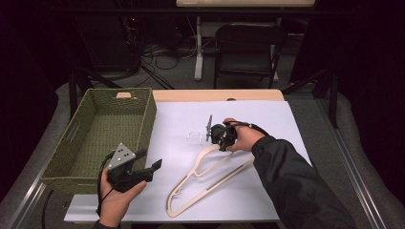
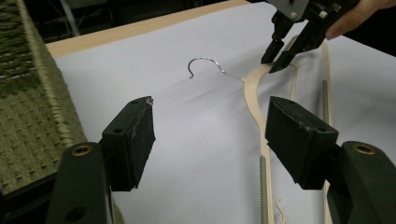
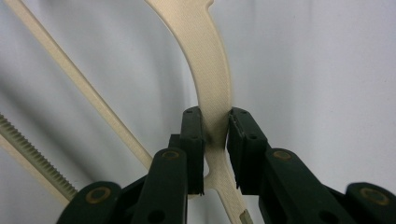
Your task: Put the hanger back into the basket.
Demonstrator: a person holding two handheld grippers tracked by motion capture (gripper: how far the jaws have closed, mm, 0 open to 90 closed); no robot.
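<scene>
Two grippers share the work: the right gripper (image 1: 216,137) pinches the cream hanger (image 1: 203,179) at its neck near the table's (image 1: 267,124) middle, likely to lift it, while the left gripper (image 1: 149,160), jaws spread and empty, waits beside the green basket (image 1: 79,143) at the left edge.

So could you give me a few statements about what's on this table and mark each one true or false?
1. The right gripper is closed on the cream hanger, near its neck. True.
2. The left gripper is holding the hanger too. False: its jaws are open with nothing between them.
3. The hanger's metal hook points toward the green woven basket. True.
4. The hanger lies inside the basket. False: it is on the white sheet beside the basket.
5. The basket sits at the right side of the table. False: it is at the left.
</scene>
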